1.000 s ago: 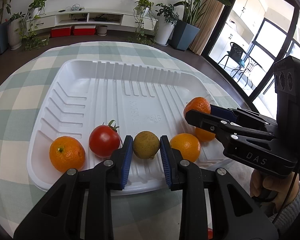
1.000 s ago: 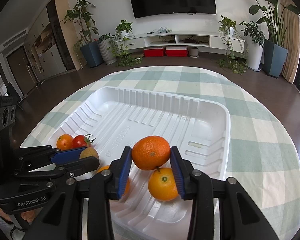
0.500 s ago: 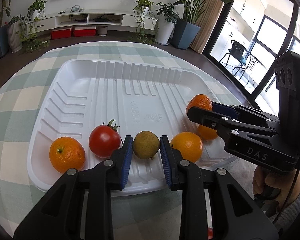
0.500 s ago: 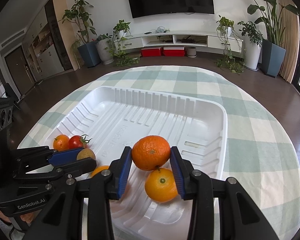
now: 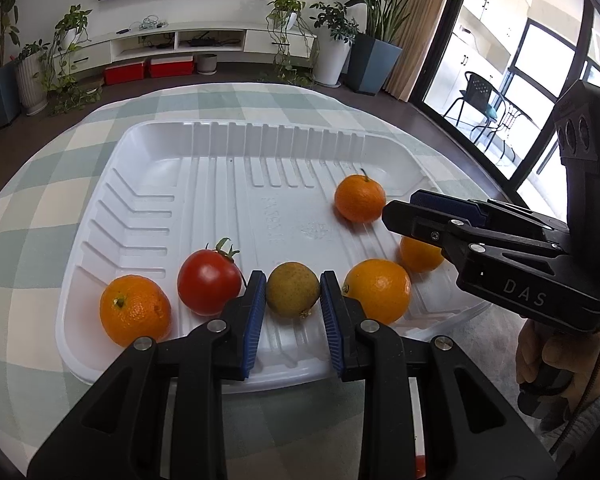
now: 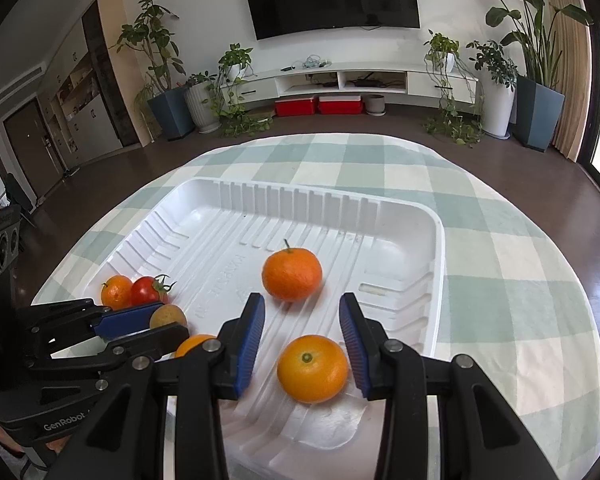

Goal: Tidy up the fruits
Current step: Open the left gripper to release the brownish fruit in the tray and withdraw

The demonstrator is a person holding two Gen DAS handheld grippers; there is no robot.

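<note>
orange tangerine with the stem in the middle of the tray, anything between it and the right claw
Nothing visible. Only bare floor of the white plastic tray lies between the right claw and the stemmed orange tangerine. A second orange tangerine sits nearer, between the claw's fingers, not ahead of them.

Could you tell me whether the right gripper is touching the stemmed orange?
Apart: the right wrist view shows the stemmed orange resting beyond the right gripper, white tray visible between.

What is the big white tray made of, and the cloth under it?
The white tray looks like thin moulded plastic: glossy, with pressed ribs and a rolled rim. The checked tablecloth seems to be woven fabric, matte and soft-looking, though it could be coated.
</note>
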